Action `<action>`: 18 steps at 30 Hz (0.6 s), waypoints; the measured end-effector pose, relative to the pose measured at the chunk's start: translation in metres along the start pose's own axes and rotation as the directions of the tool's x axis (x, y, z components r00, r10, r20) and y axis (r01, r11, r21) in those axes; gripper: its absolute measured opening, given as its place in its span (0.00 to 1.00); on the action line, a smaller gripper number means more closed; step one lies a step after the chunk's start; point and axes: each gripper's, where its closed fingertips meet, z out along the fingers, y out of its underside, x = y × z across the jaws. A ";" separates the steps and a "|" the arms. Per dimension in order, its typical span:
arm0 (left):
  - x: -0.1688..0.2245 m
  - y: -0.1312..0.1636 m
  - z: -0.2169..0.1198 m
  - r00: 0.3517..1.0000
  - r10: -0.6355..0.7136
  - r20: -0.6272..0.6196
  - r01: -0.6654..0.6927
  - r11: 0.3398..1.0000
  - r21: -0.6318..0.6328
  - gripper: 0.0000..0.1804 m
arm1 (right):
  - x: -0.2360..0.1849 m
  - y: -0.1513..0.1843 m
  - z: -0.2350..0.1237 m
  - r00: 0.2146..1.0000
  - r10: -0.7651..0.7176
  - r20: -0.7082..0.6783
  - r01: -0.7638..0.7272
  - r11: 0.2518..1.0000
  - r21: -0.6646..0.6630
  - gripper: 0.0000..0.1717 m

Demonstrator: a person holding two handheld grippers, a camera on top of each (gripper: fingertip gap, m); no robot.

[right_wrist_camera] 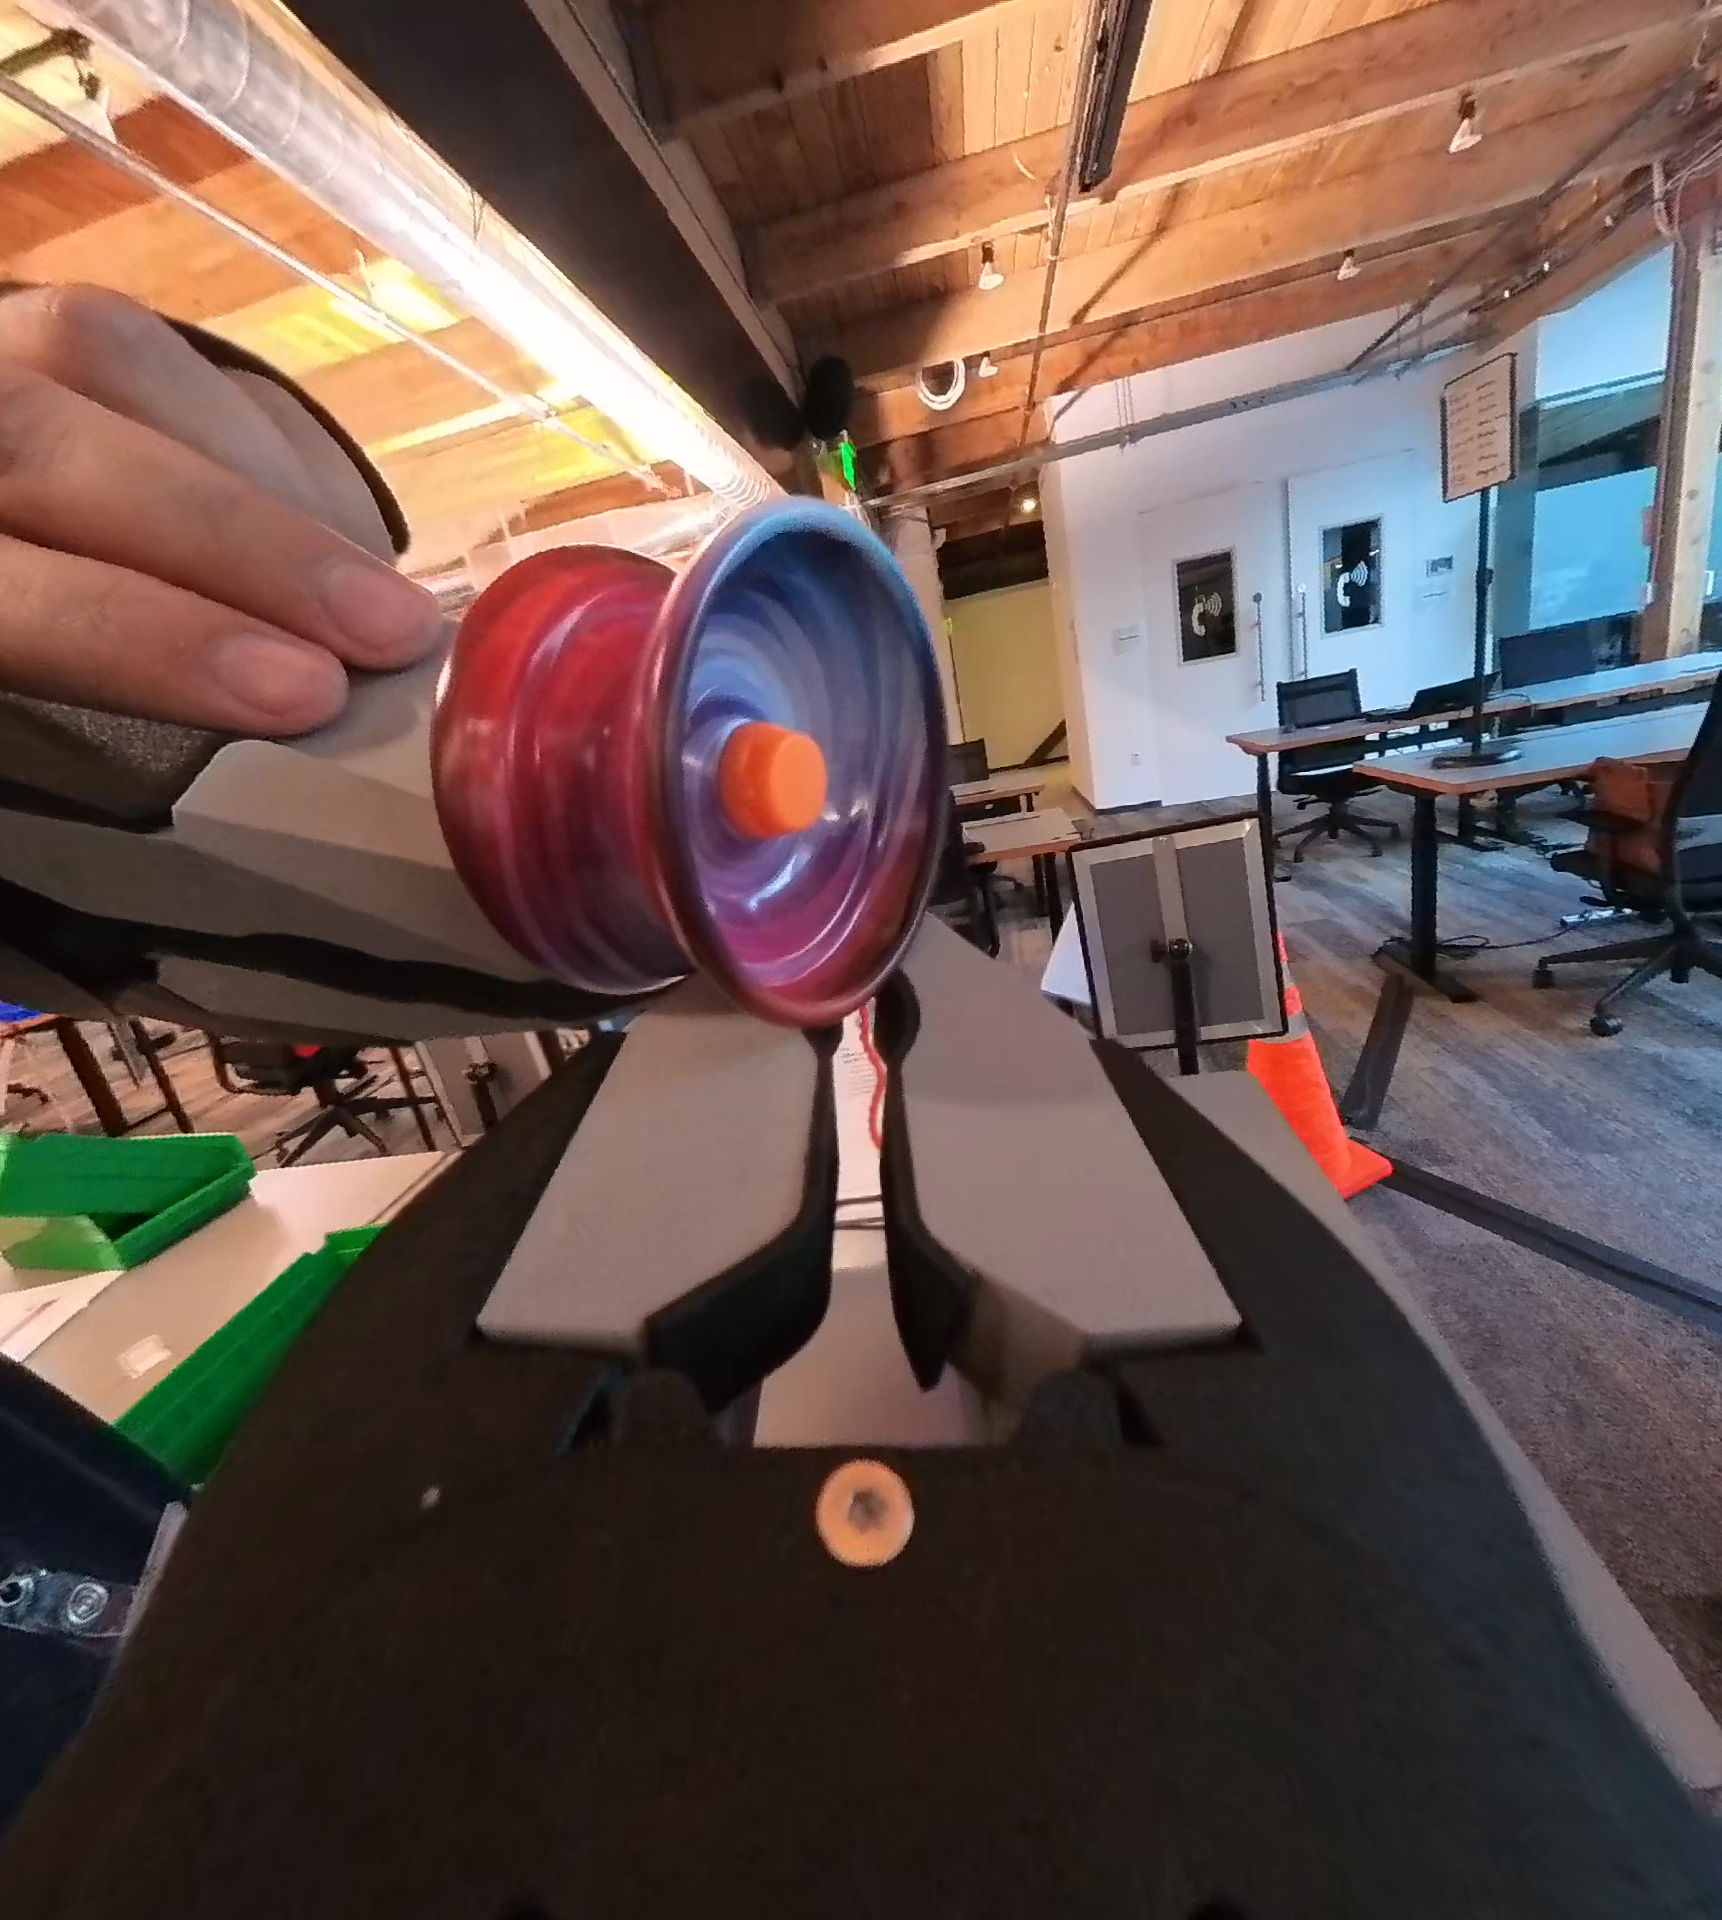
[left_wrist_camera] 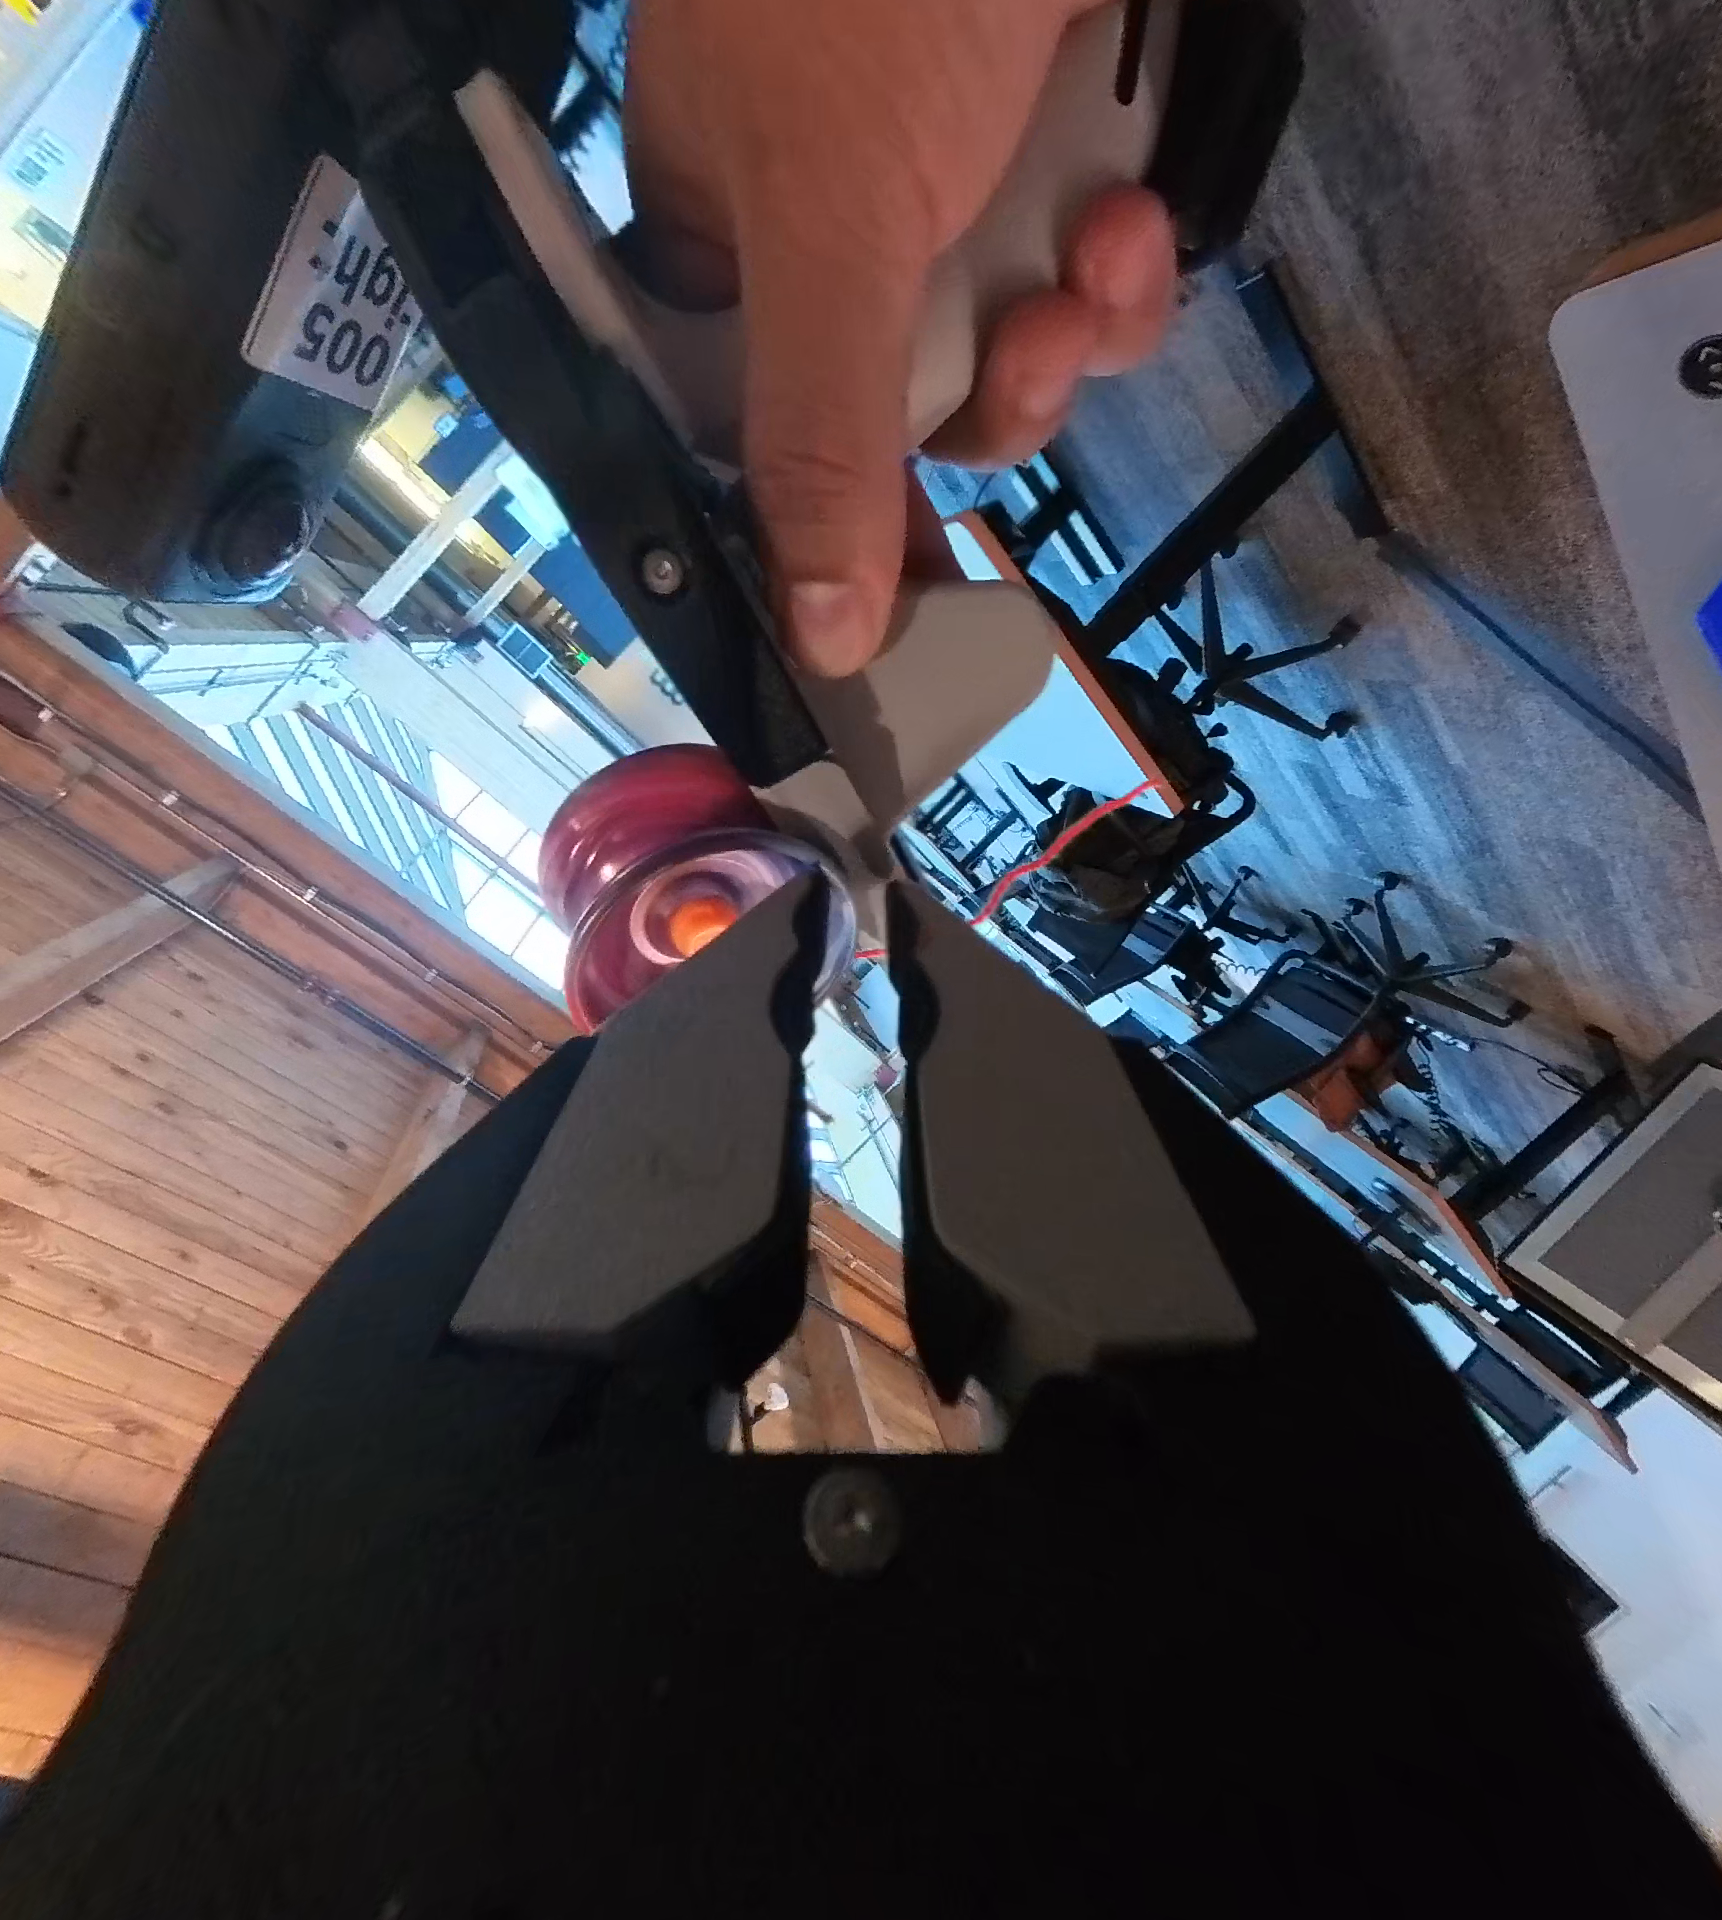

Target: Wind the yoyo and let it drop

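Step judged: winding; string not yet seen wrapped on the axle.
Yoyo place: the red-purple yoyo (right_wrist_camera: pixel 691 769) is held up in the air, clear of any table, at the tip of the left gripper (left_wrist_camera: pixel 852 914).
Left gripper state: narrow; the yoyo's far rim is seen in the slit between the fingertips and appears pinched there.
Right gripper state: right gripper (right_wrist_camera: pixel 857 1023) is narrow, with daylight seen between the pads; no pinch is seen.
Red string: the red string (right_wrist_camera: pixel 872 1091) is seen in that slit, dropping from under the yoyo; contact with the pads cannot be told.
Key relation: the yoyo is just above and slightly left of the right fingertips, its lower rim almost touching them.
Axis: the axle lies roughly level, its orange hub (right_wrist_camera: pixel 772 779) turned toward the right camera; the groove is seen upright.
Nearer gripper: the string is nearest the right gripper, so wrapping is judged its job while the left keeps the yoyo fixed.
Risk: the rim grip is thin, so a tug could twist the yoyo out.
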 end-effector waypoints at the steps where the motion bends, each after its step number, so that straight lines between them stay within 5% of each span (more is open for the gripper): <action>1: 0.001 0.000 0.000 1.000 -0.001 0.000 0.001 1.000 -0.002 0.05 | 0.000 0.000 0.000 1.000 0.004 0.002 -0.004 1.000 0.000 0.00; 18: 0.006 0.001 -0.002 1.000 -0.014 0.003 0.014 1.000 -0.005 0.06 | -0.001 0.002 0.000 1.000 0.027 0.012 -0.027 1.000 -0.002 0.00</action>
